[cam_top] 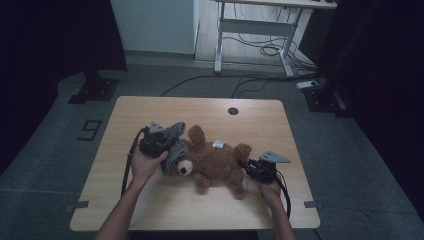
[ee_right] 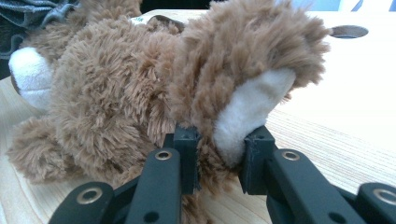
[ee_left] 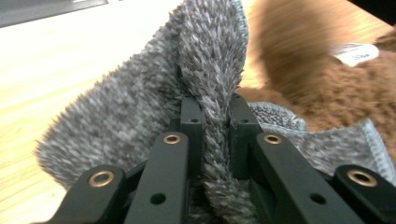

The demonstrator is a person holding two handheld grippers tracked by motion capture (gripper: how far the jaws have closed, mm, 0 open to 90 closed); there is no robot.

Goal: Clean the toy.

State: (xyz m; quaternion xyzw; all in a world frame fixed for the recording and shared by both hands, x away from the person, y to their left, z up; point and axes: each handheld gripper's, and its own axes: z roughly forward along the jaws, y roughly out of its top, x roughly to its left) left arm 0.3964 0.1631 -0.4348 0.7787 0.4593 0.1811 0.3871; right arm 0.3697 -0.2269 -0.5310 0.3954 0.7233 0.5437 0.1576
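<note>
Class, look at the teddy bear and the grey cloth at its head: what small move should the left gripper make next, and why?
Probably draw the grey cloth a little further over the teddy bear's head. The left gripper is shut on a fold of the cloth, which lies bunched beside the head, while the right gripper pins the bear's foot, so the bear should stay put.

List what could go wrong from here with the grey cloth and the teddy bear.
1. The left gripper pinches only a thin fold of the grey cloth, so a tug might pull it free.
2. The right gripper clamps just the teddy bear by one foot; the plush may slip out.
3. Pulling the cloth at the bear's head could drag the bear across the table.
</note>
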